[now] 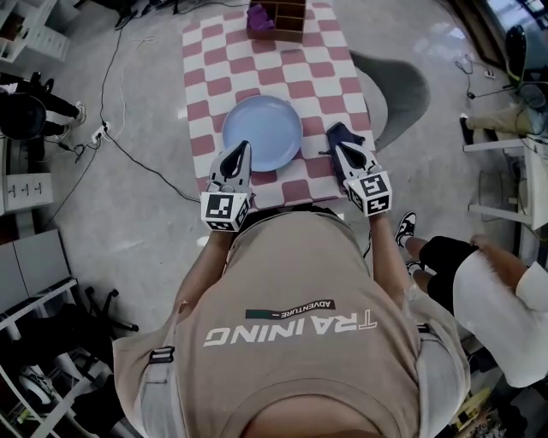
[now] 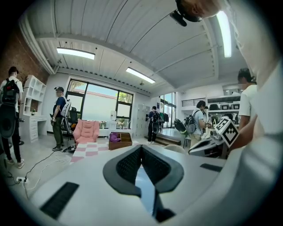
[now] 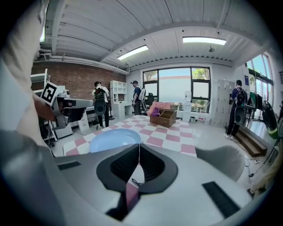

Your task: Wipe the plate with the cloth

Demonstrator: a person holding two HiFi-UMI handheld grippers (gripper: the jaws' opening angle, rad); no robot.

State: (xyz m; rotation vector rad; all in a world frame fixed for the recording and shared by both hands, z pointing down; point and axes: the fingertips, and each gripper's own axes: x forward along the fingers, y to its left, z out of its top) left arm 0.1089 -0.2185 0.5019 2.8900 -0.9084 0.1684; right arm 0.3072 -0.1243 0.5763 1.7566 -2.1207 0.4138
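Observation:
A pale blue plate (image 1: 261, 133) lies in the middle of the pink-and-white checked table (image 1: 325, 81). My left gripper (image 1: 243, 147) hovers at the plate's near left rim, jaws shut and empty; in its own view (image 2: 141, 148) a strip of blue plate (image 2: 146, 185) shows through the gap behind the pads. A dark navy cloth (image 1: 342, 133) lies crumpled just right of the plate. My right gripper (image 1: 336, 147) is over the cloth's near part, jaws shut. The right gripper view (image 3: 139, 145) shows nothing between the pads, with the plate (image 3: 112, 139) ahead to the left.
A wooden box (image 1: 289, 19) with a purple item stands at the table's far end. A grey chair (image 1: 402, 85) sits at the table's right side. A person (image 1: 497, 299) sits at the right, and cables (image 1: 111, 128) run over the floor on the left. Several people stand around the room.

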